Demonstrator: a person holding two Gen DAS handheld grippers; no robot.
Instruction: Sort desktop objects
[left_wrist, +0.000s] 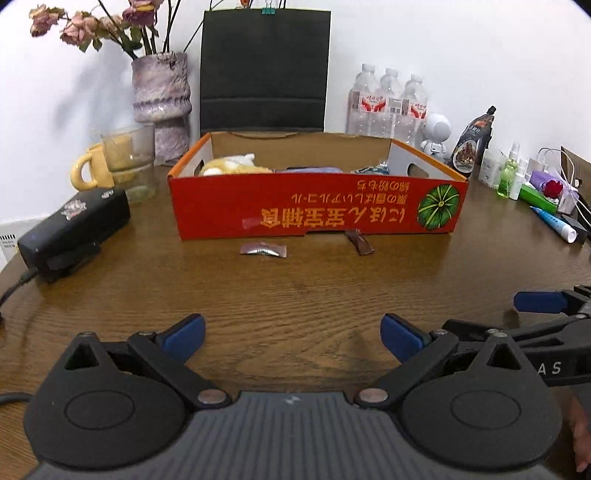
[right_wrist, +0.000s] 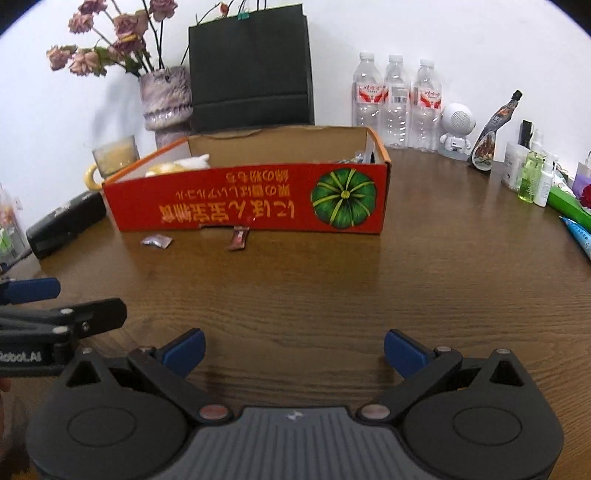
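Observation:
A red cardboard box (left_wrist: 314, 206) (right_wrist: 251, 206) with a green pumpkin print stands mid-table, holding a yellow plush toy (left_wrist: 232, 164) and other small items. Just in front of it lie a silvery snack packet (left_wrist: 263, 250) (right_wrist: 156, 241) and a dark brown candy bar (left_wrist: 359, 242) (right_wrist: 239, 238). My left gripper (left_wrist: 293, 338) hovers open over bare wood, well short of both, with nothing between its blue pads. My right gripper (right_wrist: 294, 350) is open too and empty. Each gripper shows at the edge of the other's view.
A black device (left_wrist: 74, 232) with a cable lies at left, with a glass (left_wrist: 129, 162), a yellow mug and a flower vase (left_wrist: 162, 107) behind. A black paper bag (left_wrist: 264, 70) and water bottles (left_wrist: 388, 103) line the wall. Toiletries and tubes (left_wrist: 532, 184) crowd the right edge.

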